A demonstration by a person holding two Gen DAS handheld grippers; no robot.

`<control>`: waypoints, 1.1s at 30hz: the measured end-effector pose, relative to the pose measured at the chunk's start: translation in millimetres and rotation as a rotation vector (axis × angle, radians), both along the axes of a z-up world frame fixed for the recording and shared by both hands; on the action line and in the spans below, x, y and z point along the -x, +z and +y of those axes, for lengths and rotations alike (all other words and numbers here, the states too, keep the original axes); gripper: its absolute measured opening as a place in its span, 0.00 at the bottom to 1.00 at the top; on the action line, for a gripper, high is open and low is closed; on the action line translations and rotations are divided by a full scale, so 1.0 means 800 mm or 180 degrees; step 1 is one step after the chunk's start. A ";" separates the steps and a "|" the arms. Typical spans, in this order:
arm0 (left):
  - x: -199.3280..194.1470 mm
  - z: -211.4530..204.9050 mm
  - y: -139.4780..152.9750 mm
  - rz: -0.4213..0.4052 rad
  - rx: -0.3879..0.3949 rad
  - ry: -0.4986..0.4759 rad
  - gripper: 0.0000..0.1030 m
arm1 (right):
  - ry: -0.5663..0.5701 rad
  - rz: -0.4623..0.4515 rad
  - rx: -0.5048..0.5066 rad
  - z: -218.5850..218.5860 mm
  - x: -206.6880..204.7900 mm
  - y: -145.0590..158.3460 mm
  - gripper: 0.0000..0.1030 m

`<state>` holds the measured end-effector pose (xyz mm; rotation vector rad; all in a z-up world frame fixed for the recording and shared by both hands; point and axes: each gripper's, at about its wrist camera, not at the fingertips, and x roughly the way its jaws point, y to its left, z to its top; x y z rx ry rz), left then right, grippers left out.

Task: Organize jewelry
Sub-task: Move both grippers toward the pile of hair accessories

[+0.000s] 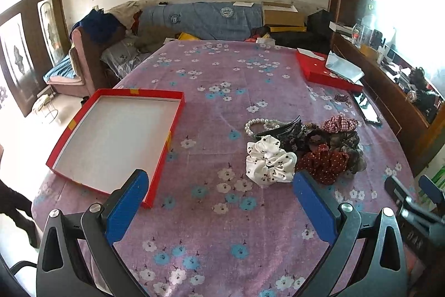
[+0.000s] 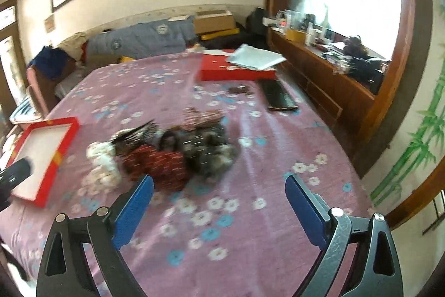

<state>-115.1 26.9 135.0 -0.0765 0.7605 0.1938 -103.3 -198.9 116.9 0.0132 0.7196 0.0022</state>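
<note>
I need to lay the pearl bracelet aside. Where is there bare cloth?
Free: the cloth between the open red tray and the scrunchie pile, and beyond both, short of the red lid. Crowded: the pile, and between it and the phone.

Each tool (image 1: 221, 185) (image 2: 219, 188) has blue ribbed pads, black linkage arms, silver pivot screws

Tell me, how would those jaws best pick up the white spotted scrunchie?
Pinch the white scrunchie across its puffy near edge, coming from above on the side facing the left gripper. That edge lies clear on the tablecloth; the far side touches the other hair ties.
</note>
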 end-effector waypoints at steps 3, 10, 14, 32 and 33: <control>-0.002 0.004 -0.003 0.0047 -0.0043 0.0013 1.00 | 0.0130 0.0135 0.0007 0.014 -0.003 -0.010 0.94; 0.009 0.024 0.002 0.0029 -0.0056 0.0121 1.00 | 0.0124 0.0475 -0.0100 0.025 -0.019 -0.023 0.86; 0.004 0.023 -0.003 0.0117 -0.0089 0.0108 1.00 | 0.0184 0.0529 -0.0170 0.028 -0.024 -0.029 0.85; 0.003 0.028 -0.022 0.0348 -0.0102 0.0097 1.00 | 0.0248 0.0918 -0.0257 0.041 -0.039 -0.065 0.85; 0.003 0.031 -0.021 0.0343 -0.0099 0.0115 1.00 | 0.0245 0.0912 -0.0253 0.042 -0.041 -0.064 0.85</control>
